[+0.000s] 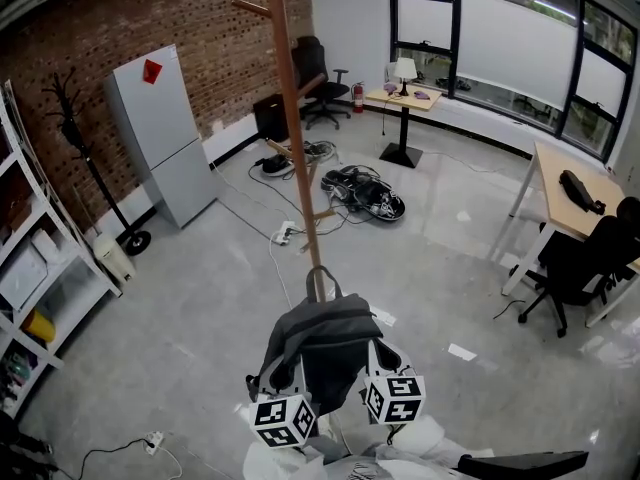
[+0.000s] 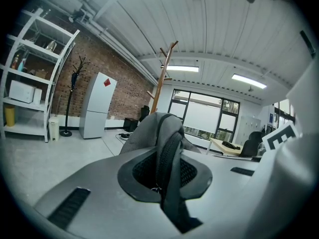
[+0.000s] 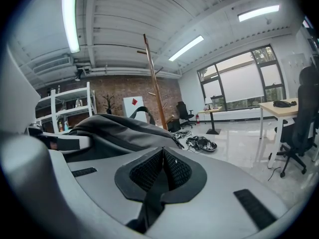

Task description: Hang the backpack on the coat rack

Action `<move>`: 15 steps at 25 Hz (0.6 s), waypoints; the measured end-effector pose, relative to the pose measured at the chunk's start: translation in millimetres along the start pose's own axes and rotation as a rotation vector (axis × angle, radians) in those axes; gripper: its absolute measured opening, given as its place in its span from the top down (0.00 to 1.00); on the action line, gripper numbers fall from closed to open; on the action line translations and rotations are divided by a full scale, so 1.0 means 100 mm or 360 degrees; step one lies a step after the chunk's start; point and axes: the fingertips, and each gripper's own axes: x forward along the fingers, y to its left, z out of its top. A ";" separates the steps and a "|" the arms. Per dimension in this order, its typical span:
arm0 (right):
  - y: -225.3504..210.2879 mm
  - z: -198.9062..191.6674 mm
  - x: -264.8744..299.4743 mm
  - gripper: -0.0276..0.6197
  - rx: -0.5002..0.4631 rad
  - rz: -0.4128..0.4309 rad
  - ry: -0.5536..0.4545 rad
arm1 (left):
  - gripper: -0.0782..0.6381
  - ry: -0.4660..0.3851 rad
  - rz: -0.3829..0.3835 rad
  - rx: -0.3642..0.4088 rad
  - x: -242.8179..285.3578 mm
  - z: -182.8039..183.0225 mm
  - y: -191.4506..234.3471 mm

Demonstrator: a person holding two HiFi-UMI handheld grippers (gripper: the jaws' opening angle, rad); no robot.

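Observation:
A tall wooden coat rack [image 1: 293,118] with angled pegs stands on the grey floor just ahead of me. In front of its base I hold up a grey backpack [image 1: 325,343], its top loop toward the pole. My left gripper [image 2: 164,172] is shut on a dark backpack strap [image 2: 167,148], and the bag's grey body [image 2: 144,133] bulges beyond the jaws. My right gripper [image 3: 161,172] is shut on another black strap [image 3: 149,203], with the backpack [image 3: 114,128] lying to its left. Both marker cubes [image 1: 283,420] [image 1: 395,396] show under the bag. The rack [image 2: 162,76] [image 3: 154,83] rises behind the bag in both gripper views.
A grey fridge [image 1: 165,133] and a black coat stand [image 1: 90,168] stand at the brick wall on the left, beside white shelving [image 1: 40,268]. Cables and a dark heap [image 1: 365,196] lie beyond the rack. A lamp table [image 1: 403,96], a desk [image 1: 575,203] and an office chair [image 1: 580,263] are on the right.

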 end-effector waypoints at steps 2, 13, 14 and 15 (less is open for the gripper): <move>0.01 0.05 0.07 0.94 0.0007 -0.0009 -0.0008 | 0.86 0.0008 -0.0003 0.0011 0.06 0.03 0.03; 0.09 0.24 0.58 0.94 0.0003 -0.0019 -0.0015 | 0.86 0.0038 -0.0034 0.0010 0.46 0.19 0.29; 0.11 0.26 0.64 0.94 0.0000 -0.0017 -0.0016 | 0.86 0.0040 -0.0037 0.0008 0.49 0.20 0.32; 0.14 0.28 0.69 0.94 -0.0004 -0.0013 -0.0017 | 0.86 0.0042 -0.0039 0.0005 0.53 0.22 0.35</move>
